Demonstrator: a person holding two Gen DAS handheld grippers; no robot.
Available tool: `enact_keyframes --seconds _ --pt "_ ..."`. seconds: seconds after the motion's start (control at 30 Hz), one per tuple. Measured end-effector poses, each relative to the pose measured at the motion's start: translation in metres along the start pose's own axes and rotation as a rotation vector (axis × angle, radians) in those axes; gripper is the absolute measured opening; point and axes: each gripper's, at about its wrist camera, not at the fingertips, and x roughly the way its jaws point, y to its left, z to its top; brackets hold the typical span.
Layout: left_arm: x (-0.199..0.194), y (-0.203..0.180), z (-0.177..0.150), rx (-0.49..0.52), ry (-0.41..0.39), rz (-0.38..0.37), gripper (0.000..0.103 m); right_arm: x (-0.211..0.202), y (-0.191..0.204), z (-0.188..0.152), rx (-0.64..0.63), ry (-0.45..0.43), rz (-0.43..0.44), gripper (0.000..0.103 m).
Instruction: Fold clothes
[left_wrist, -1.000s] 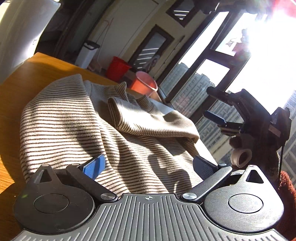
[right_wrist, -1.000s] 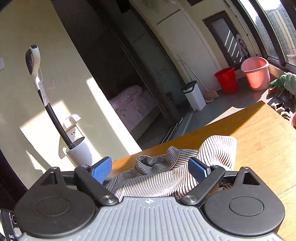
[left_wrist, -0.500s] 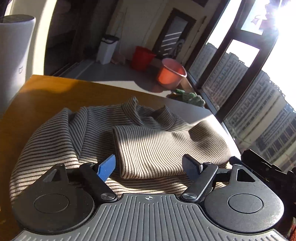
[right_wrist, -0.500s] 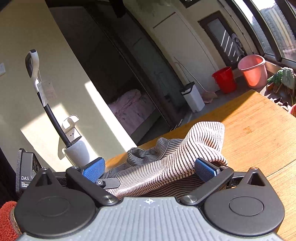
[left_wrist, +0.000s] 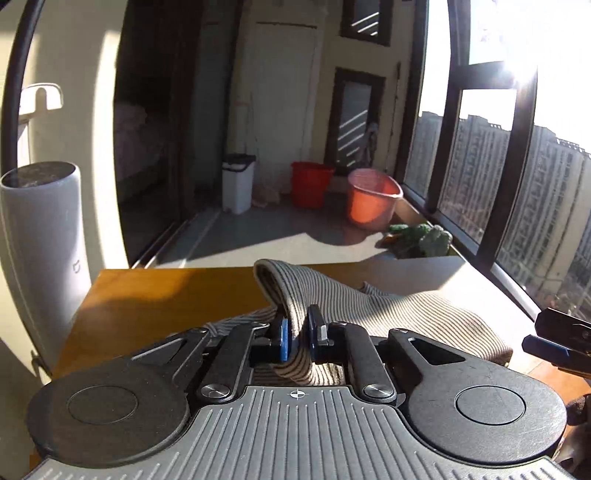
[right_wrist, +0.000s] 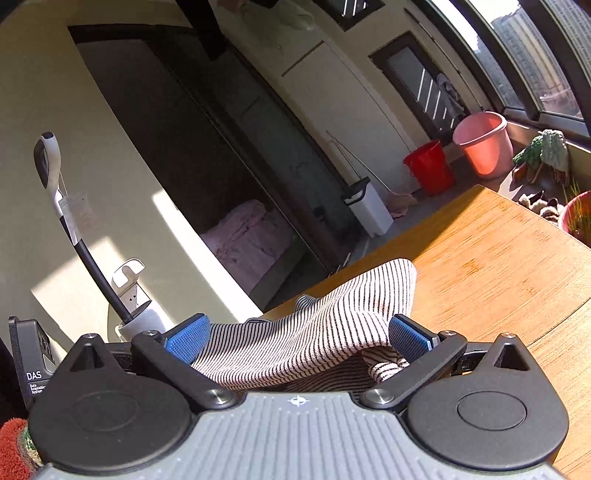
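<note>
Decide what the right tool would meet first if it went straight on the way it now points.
Probably the striped garment: it lies bunched between the open right tool's pads. Beyond it is the wooden table.

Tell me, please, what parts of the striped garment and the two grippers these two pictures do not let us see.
- Striped garment: its near part is hidden under the left gripper body in the left wrist view, so its full shape is unknown.
- In the right wrist view, the garment's near edge is behind the right gripper.
- Right gripper in the left wrist view: cut off by the right edge.

Black left gripper, blue pads, ribbed grey body.
</note>
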Motion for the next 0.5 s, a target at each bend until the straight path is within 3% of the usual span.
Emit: enact_keyframes --seconds 0.13,0.23,0.33,0.43,0.5 --pt "0.022 0.012 -0.021 0.002 0.153 0.005 0.021 0.005 -0.002 -0.001 0.008 0.029 -0.014 0.103" --pt "0.017 0.023 -0.027 -0.035 0.138 -0.003 0.027 0.007 -0.002 -0.002 0.012 0.036 -0.018 0.103" --pt "-0.009 0.043 -0.020 -0.097 0.099 -0.033 0.046 0.006 -0.003 -0.002 0.014 0.036 -0.014 0.103" --pt "-0.054 0.046 -0.020 0.020 0.024 -0.053 0.066 0.007 -0.003 -0.003 0.013 0.040 -0.018 0.103" --pt "-0.089 0.036 -0.032 0.190 0.010 -0.093 0.075 0.008 -0.003 -0.003 0.013 0.043 -0.020 0.103"
